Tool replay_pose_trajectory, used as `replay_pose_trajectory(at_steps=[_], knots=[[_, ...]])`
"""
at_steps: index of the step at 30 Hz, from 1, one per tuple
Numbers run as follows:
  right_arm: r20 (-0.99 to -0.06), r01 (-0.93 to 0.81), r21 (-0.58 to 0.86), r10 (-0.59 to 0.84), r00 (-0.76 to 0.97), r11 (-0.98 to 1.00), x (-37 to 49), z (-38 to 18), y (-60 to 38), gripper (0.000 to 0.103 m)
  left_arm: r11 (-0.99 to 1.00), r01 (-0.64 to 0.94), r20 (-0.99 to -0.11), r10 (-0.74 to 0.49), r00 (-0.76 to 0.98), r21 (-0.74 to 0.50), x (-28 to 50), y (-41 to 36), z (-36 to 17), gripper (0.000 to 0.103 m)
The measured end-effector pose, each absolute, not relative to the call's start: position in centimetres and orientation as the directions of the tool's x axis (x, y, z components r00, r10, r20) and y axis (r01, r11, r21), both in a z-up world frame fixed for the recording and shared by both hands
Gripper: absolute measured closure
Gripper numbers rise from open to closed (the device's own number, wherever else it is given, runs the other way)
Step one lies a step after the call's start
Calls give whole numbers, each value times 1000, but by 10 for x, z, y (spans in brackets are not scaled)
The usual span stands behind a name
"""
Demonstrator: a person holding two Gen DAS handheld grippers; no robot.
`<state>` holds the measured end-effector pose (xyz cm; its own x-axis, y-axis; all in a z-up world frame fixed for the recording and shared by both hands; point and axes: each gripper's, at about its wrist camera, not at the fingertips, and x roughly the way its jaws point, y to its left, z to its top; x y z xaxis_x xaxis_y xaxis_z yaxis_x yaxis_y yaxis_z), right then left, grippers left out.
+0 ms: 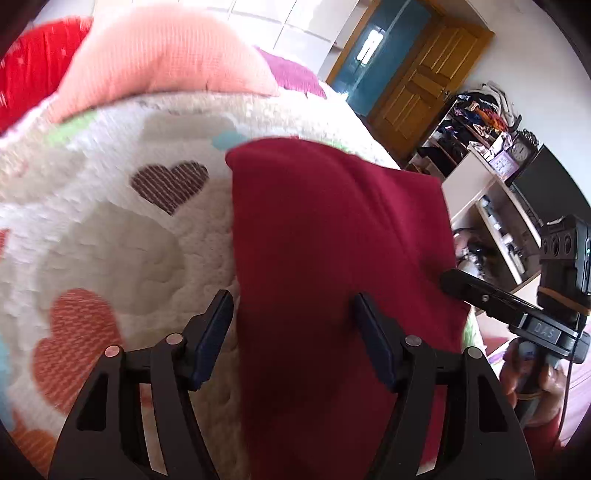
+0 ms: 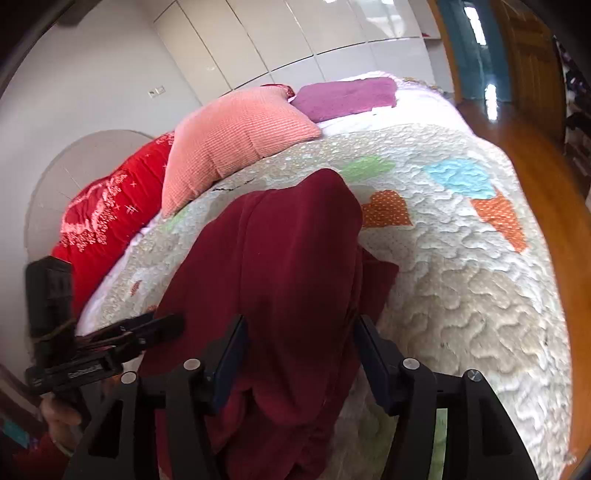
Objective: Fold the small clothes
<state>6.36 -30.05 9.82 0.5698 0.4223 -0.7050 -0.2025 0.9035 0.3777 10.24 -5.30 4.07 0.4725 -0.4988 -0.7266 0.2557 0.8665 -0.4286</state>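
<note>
A dark red garment lies folded on a quilted bedspread with heart patches. My left gripper is open, its fingers straddling the garment's left edge near its near end. In the right wrist view the same garment lies rumpled with a fold hanging over. My right gripper is open with the cloth between its fingers. The right gripper also shows in the left wrist view at the garment's right edge, and the left gripper shows in the right wrist view at its left edge.
A pink pillow, a red pillow and a purple folded cloth lie at the bed's head. White wardrobes stand behind. A wooden floor, a wooden door and cluttered shelves are to the right.
</note>
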Motion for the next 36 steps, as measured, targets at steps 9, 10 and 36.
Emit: replay_pose_trajectory(at_steps=[9, 10, 36], knots=[[-726, -90, 479, 452, 518, 873, 72, 87, -332, 33, 868, 224, -787, -496, 368, -442, 119, -66, 41, 26], [-729, -78, 493, 460, 506, 867, 72, 86, -333, 33, 868, 219, -795, -496, 350, -446, 120, -68, 40, 26], [-744, 14, 605, 560, 363, 796, 106, 56, -300, 59, 861, 191, -808, -508, 299, -471, 128, -77, 36, 37]])
